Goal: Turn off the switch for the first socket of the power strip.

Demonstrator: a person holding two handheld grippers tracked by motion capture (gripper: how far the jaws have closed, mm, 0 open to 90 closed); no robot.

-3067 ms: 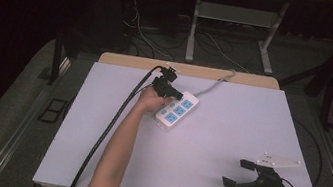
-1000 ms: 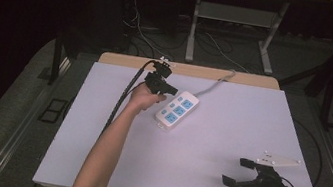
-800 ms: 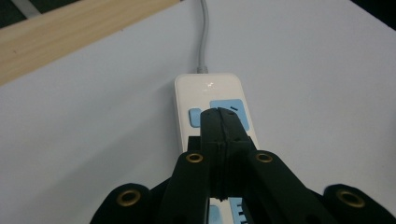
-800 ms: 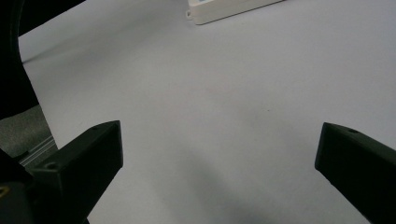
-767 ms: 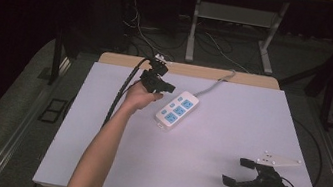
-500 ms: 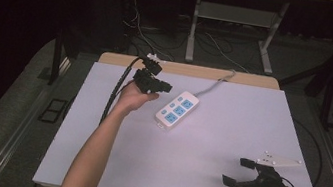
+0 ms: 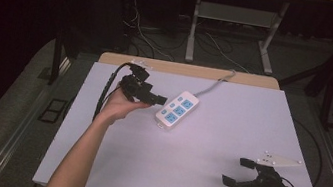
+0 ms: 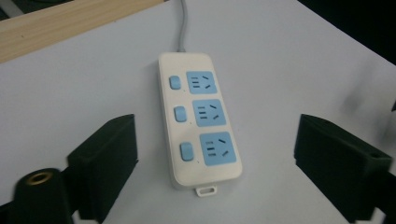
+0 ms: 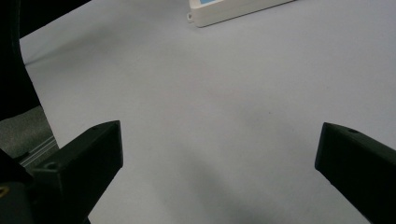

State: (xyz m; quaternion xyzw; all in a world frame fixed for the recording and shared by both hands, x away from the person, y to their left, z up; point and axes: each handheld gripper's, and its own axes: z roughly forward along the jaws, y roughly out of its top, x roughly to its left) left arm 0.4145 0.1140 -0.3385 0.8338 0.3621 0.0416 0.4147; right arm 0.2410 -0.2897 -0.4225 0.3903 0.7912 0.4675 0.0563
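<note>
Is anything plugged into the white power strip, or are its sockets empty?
Empty. The power strip lies flat on the table, and all three blue sockets show bare slots, no plug in any.

the power strip [image 8: 201, 123] is cream-white with three light blue sockets and three blue switches, on a grey cord [image 7: 211, 84]. the table [image 7: 229, 134] is pale lavender-white with a wood-coloured far edge; both grippers' jaws are black.

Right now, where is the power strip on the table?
In the high view, the power strip lies flat near the table's far edge, left of centre, just right of the open left gripper.
</note>
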